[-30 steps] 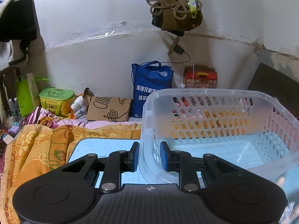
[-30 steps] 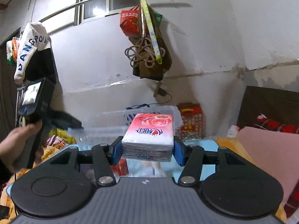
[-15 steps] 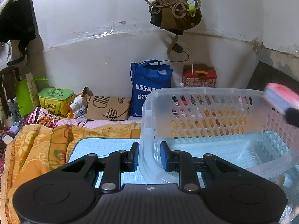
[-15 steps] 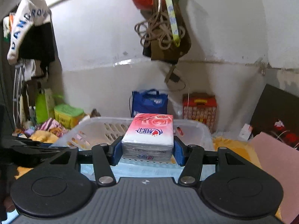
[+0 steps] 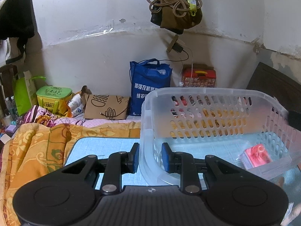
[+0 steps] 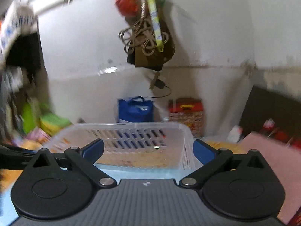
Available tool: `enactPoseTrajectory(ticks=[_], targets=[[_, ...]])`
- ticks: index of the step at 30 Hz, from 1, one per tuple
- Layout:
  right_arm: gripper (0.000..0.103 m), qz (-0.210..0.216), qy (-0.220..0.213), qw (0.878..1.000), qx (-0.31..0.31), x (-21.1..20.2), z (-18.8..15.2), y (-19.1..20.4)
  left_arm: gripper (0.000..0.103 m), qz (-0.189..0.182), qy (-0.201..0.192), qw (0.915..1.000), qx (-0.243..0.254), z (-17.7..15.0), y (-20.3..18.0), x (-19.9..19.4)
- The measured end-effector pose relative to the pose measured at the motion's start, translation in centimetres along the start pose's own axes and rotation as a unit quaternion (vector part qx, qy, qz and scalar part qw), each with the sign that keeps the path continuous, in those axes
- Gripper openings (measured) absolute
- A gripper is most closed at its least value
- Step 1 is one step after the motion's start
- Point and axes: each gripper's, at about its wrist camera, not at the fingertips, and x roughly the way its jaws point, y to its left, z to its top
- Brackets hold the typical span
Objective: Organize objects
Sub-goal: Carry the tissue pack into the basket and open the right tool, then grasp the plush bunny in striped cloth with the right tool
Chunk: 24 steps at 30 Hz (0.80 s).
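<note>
Left tongs (image 5: pixel 150 157): clenched on the near-left rim of the translucent white perforated plastic basket (image 5: pixel 212 94). One blue pad sits outside the wall, the other inside; the wall is pinched between them.

Right tongs (image 6: pixel 148 148): released, blue pads spread wide. The jaws have just been opening, and nothing is between them. Through the gap only the basket's far wall and right-hand corner show. This view is motion-blurred.

Task item: pink-and-white rectangular soft pack of tissues (image 5: pixel 255 155). It lies flat on the basket floor, in the near-right corner as the left wrist view has it, printed pink face up. The long axis runs roughly from the near wall towards the far-right wall, skewed to both. The pack lies close to the near wall; contact cannot be judged through the translucent plastic.

Basket stands upright on a pale blue woven mat (image 5: pixel 105 146). An orange patterned blanket (image 5: pixel 35 150) lies bunched just left of the mat.

Against the back wall, behind the basket: a blue fabric tote bag with white lettering (image 5: pixel 150 86) and a red printed carton (image 5: pixel 199 78).
</note>
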Motion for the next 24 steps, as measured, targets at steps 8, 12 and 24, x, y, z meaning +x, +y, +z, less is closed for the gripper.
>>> enactPoseTrajectory(ticks=[8,12,24], targets=[[0.103,-0.001,0.014,0.997,0.07,-6.6,-7.7,-4.8,0.029,-0.003,-0.006,1.0,-0.001,-0.3,0.0,-0.3],[0.103,0.005,0.044,0.996,0.071,-6.9,-10.0,-4.7,0.03,-0.009,-0.005,0.9999,-0.001,-0.5,0.1,-0.4],[0.103,0.015,0.151,0.987,0.055,-1.8,-9.9,-1.9,0.03,-0.013,-0.003,0.9999,-0.003,-0.3,0.1,-0.3]])
